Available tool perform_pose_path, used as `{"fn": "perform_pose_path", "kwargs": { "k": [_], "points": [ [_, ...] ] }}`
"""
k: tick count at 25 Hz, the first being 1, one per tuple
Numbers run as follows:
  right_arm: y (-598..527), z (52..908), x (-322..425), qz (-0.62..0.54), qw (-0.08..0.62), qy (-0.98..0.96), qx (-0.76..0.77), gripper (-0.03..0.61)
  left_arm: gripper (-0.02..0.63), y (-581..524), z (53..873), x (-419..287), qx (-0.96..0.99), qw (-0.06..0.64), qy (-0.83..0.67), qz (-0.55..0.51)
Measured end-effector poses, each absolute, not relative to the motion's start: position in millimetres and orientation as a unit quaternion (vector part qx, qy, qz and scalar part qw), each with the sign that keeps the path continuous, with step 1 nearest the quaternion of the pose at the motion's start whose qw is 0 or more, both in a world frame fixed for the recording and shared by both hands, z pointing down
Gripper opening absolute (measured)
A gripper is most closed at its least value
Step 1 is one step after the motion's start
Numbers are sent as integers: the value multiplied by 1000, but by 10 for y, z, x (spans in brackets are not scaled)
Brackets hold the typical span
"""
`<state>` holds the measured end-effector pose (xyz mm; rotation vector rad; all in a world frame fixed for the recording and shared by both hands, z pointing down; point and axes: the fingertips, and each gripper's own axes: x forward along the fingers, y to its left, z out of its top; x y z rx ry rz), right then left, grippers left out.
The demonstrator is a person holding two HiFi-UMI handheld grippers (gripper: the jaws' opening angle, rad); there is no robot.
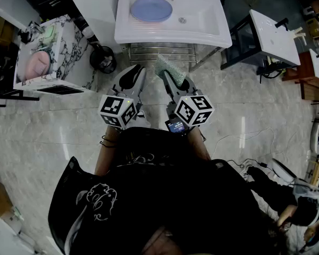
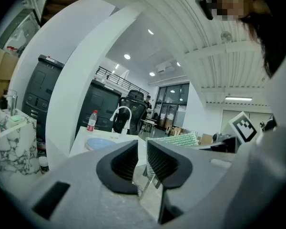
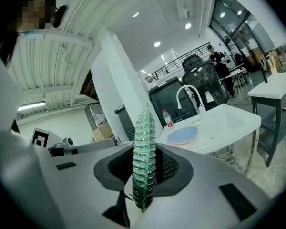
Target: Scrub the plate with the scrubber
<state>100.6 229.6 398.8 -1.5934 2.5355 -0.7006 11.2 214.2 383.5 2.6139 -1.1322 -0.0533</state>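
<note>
- My right tongs [image 3: 145, 171] are clamped on the scrubber [image 3: 144, 137], its edge upright, ready for scrubbing.
- My left tongs [image 2: 142, 152] stand a narrow gap apart, empty, probably free to steady things.
- The plate [image 1: 151, 9] lies flat in the sink [image 1: 204, 28], well ahead of both.

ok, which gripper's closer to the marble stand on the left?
Left. The left gripper is just to the right of the marble stand. The right gripper, shut on the scrubber, sits farther right, beyond the left one.
</note>
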Motion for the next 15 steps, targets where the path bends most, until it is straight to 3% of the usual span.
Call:
{"fn": "perform_pose_path", "kwargs": {
  "k": [15],
  "points": [
    [2101, 4046, 839, -208, 7, 811, -547, 89, 64, 1971, 3885, -112, 911, 145, -385, -6]
  ]
}}
